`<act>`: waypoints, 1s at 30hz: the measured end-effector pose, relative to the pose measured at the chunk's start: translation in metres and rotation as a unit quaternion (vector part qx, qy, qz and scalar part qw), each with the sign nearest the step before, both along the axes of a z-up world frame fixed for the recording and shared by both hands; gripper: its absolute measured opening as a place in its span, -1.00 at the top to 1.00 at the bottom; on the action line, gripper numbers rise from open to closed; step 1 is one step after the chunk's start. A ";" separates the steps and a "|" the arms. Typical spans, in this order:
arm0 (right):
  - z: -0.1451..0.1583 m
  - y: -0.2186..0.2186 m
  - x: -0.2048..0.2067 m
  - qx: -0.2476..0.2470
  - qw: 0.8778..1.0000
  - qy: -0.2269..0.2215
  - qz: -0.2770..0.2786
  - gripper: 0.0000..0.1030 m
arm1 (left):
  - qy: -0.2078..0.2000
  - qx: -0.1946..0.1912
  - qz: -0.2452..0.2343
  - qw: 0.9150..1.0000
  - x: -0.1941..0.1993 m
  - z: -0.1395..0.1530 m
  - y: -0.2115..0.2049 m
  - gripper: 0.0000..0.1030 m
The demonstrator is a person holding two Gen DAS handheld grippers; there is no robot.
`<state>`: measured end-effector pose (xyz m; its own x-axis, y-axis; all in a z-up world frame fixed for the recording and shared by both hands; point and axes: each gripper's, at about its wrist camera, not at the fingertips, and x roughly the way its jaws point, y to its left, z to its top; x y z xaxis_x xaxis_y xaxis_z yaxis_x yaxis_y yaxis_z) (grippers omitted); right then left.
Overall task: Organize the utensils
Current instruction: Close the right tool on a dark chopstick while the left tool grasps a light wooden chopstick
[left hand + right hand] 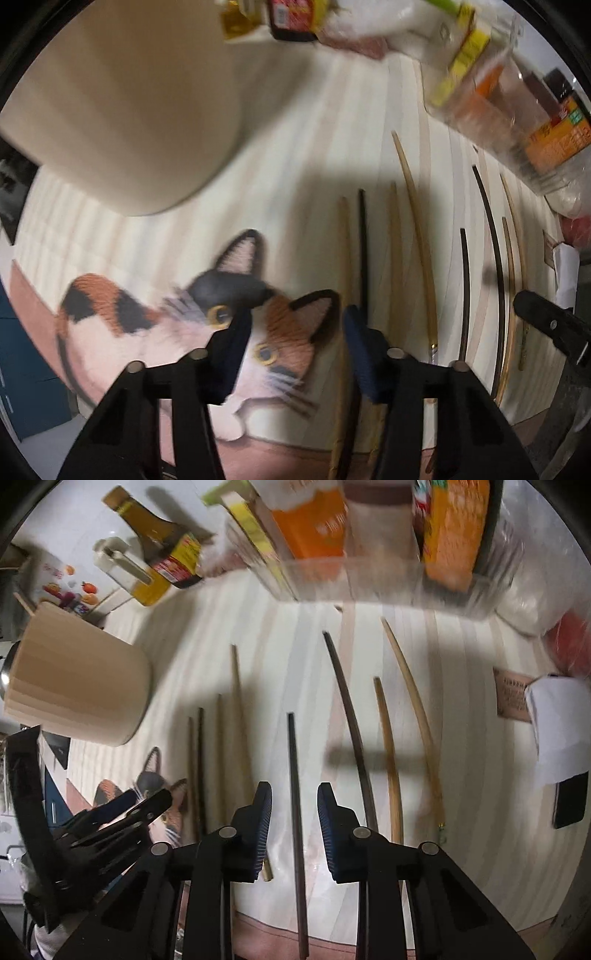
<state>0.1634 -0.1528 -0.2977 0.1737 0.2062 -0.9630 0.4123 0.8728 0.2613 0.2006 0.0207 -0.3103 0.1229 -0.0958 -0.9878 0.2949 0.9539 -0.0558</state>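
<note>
Several wooden and dark chopsticks lie side by side on a pale striped mat (480,794). My right gripper (294,805) is open and straddles a dark chopstick (295,794) that lies between its fingers. A longer dark chopstick (351,723) and two light ones (388,760) lie to its right. My left gripper (295,325) is open and empty above the cat picture (229,321) on the mat. A light chopstick (345,266) and a dark one (363,251) lie by its right finger. A beige utensil cup (77,694) stands at the left; it also shows in the left wrist view (122,110).
A clear bin with orange and yellow packets (369,542) stands at the back. A dark sauce bottle (162,542) and a white container (122,565) stand back left. A white paper (557,727) and a black phone (570,805) lie at the right edge.
</note>
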 end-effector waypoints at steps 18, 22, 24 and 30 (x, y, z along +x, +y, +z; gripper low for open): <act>-0.043 0.043 0.019 -0.055 0.991 0.078 0.093 0.91 | -0.010 0.020 0.033 0.999 -0.011 -0.006 0.029 0.92; -0.039 0.047 0.004 -0.068 0.986 0.102 0.114 0.91 | -0.002 0.009 0.051 0.999 -0.031 -0.004 0.046 0.92; -0.037 0.048 -0.006 -0.078 0.982 0.115 0.127 0.91 | 0.002 -0.002 0.057 0.998 -0.041 -0.003 0.051 0.92; -0.035 0.050 -0.016 -0.093 0.974 0.143 0.149 0.90 | -0.002 -0.009 0.047 0.999 -0.078 -0.005 0.048 0.91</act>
<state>0.1472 -0.1028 -0.3327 -0.1477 0.0248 -0.9887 0.1664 0.9861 -0.0001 0.1222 0.0692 -0.3157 0.1358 -0.1015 -0.9855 0.2048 0.9761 -0.0723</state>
